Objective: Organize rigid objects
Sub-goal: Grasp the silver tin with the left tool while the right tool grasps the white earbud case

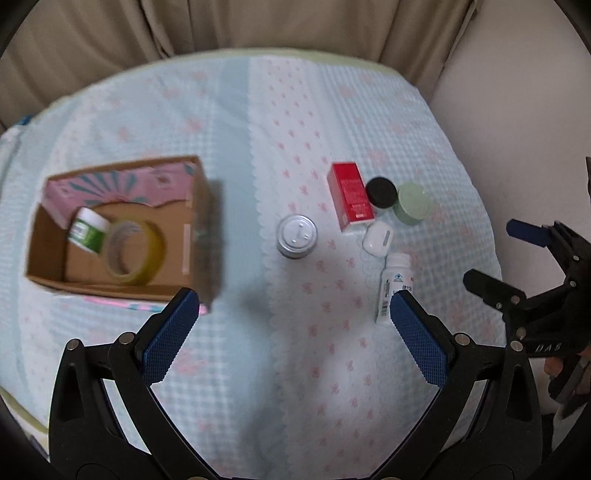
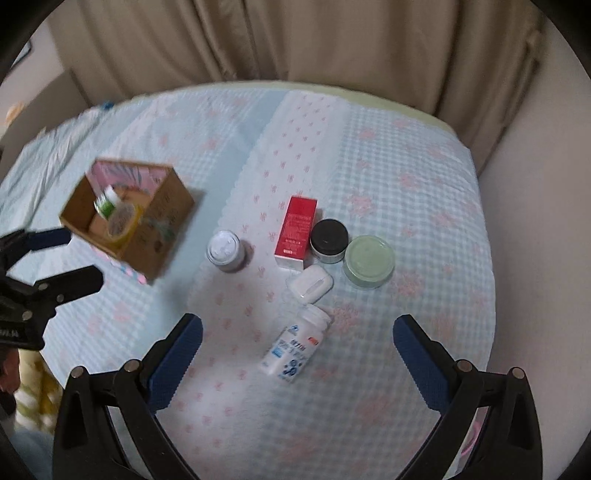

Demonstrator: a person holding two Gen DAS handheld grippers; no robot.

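An open cardboard box (image 1: pixel 44 243) (image 2: pixel 155 229) sits at the left and holds a yellow tape roll (image 1: pixel 135 253) (image 2: pixel 122 221) and a green-and-white jar (image 1: pixel 88 229) (image 2: pixel 107 203). To its right stands a silver-lidded jar (image 1: pixel 297 236) (image 2: pixel 226 251). Further right cluster a red box (image 1: pixel 351 197) (image 2: pixel 297 230), a black-lidded jar (image 1: pixel 381 192) (image 2: pixel 328 240), a pale green jar (image 1: pixel 412 203) (image 2: pixel 368 262) and a white earbud case (image 1: pixel 377 238) (image 2: pixel 310 282). A white bottle (image 1: pixel 393 280) (image 2: pixel 295 345) lies on its side. My left gripper (image 1: pixel 294 297) (image 2: pixel 82 254) hangs open near the box. My right gripper (image 2: pixel 298 322) (image 1: pixel 495 253) is open above the bottle, holding nothing.
Everything rests on a bed with a light blue checked cover (image 1: pixel 258 129) (image 2: pixel 406 184) printed with pink bows. Beige curtains (image 1: pixel 258 26) (image 2: pixel 295 37) hang behind it and a pale wall (image 2: pixel 535 221) runs along the right edge. A person's hand (image 1: pixel 554 365) shows behind the right gripper.
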